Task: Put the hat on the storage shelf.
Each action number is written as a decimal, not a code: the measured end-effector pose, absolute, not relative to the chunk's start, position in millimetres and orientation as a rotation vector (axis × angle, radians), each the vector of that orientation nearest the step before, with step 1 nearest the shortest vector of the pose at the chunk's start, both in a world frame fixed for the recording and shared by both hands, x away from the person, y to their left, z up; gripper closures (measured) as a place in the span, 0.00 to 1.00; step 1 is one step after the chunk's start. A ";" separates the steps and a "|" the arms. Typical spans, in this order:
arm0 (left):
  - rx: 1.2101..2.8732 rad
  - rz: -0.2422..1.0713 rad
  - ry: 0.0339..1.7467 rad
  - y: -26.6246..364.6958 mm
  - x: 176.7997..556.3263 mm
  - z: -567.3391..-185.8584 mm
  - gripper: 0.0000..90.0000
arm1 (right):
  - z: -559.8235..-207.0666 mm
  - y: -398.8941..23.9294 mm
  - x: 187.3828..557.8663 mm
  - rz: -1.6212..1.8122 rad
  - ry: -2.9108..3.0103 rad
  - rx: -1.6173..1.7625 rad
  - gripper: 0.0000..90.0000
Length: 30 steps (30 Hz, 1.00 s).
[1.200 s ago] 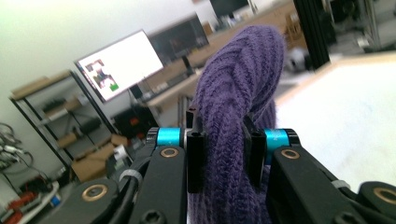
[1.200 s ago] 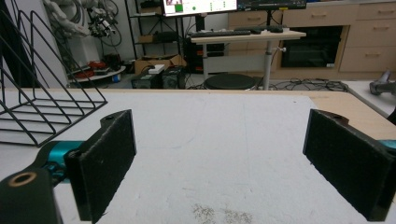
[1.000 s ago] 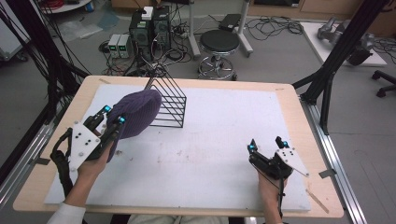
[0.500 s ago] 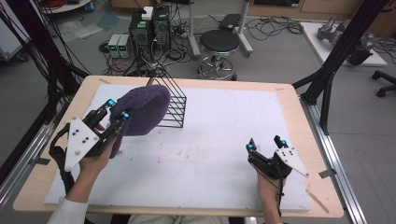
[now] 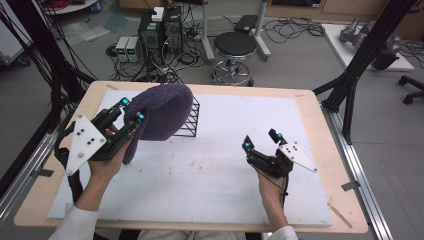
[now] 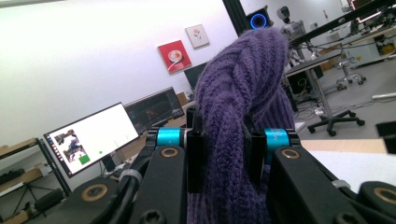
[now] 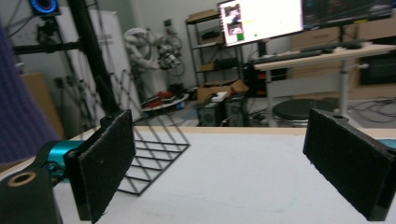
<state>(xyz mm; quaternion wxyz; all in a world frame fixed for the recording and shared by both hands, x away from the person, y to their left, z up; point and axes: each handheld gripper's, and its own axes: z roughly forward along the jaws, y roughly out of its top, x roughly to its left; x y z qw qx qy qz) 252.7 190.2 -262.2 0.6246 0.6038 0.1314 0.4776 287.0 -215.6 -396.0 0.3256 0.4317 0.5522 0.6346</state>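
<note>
My left tool [image 5: 131, 111] clamps purple knit hat [image 5: 162, 112], lifted at 10 o'clock of surface [image 5: 310, 125]. Black wire rack [image 5: 189, 119] sits just behind, hat overlapping its top. My right tool [image 5: 261, 141] gapes wide, empty, at 4 o'clock. Since earlier frame: hat higher, nearer rack; right tool barely shifted.

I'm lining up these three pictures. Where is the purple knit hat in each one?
High view: purple knit hat upper left, held by the left gripper, over the black wire rack.
Left gripper view: centre, pinched between the jaws.
Right gripper view: a purple blur at the left edge.
Shared landmark: the wire rack and the white table.
</note>
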 end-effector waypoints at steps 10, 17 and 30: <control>1.317 0.979 0.324 198.0 260.1 -253.8 0.85 | -379.4 -176.4 303.6 1.814 1.576 0.948 0.10; 1.272 0.889 0.333 202.4 270.3 -252.8 0.85 | -352.6 -143.3 326.4 1.933 1.721 0.797 0.10; 1.230 0.745 0.335 208.4 293.4 -255.0 0.85 | -326.5 -99.2 350.5 2.057 1.882 0.537 0.18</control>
